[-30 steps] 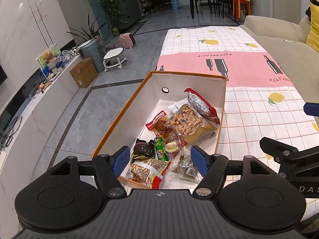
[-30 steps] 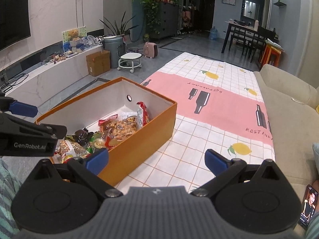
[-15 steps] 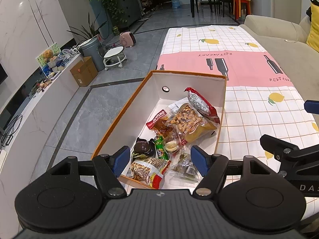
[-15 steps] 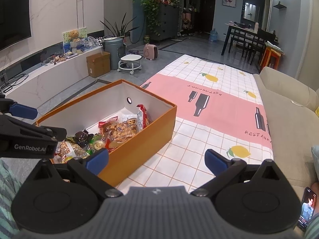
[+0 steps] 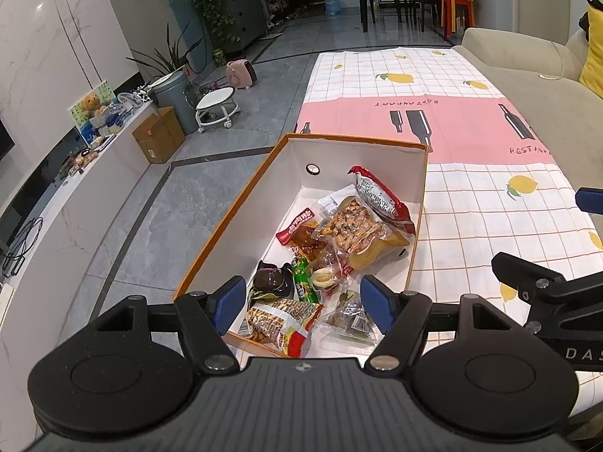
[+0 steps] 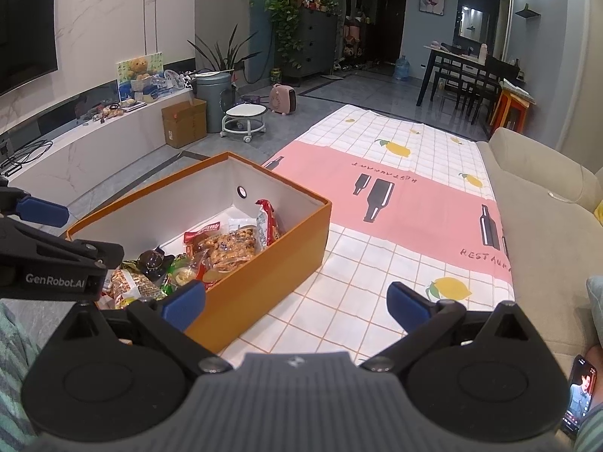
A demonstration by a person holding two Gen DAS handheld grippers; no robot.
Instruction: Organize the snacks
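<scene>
An orange box (image 5: 354,142) with a white inside sits on the left side of a checked tablecloth (image 5: 471,203); it also shows in the right wrist view (image 6: 271,263). Several snack packs lie in it: a red bag (image 5: 380,197), a clear bag of nuts (image 5: 358,231), a dark chocolate piece (image 5: 269,280), a green pack (image 5: 301,282) and a patterned pack (image 5: 282,320). My left gripper (image 5: 303,303) is open and empty above the box's near end. My right gripper (image 6: 296,301) is open and empty over the cloth, right of the box.
A beige sofa (image 6: 546,207) runs along the right of the cloth. A phone (image 6: 578,395) lies at the lower right. The grey floor (image 5: 150,226) is to the left, with a cardboard carton (image 5: 158,139), a bin (image 5: 173,94) and a white stool (image 5: 216,107).
Both grippers have drifted slightly; the box looks marginally farther in the right wrist view. Neither gripper has opened or shut, and the snacks have not moved.
</scene>
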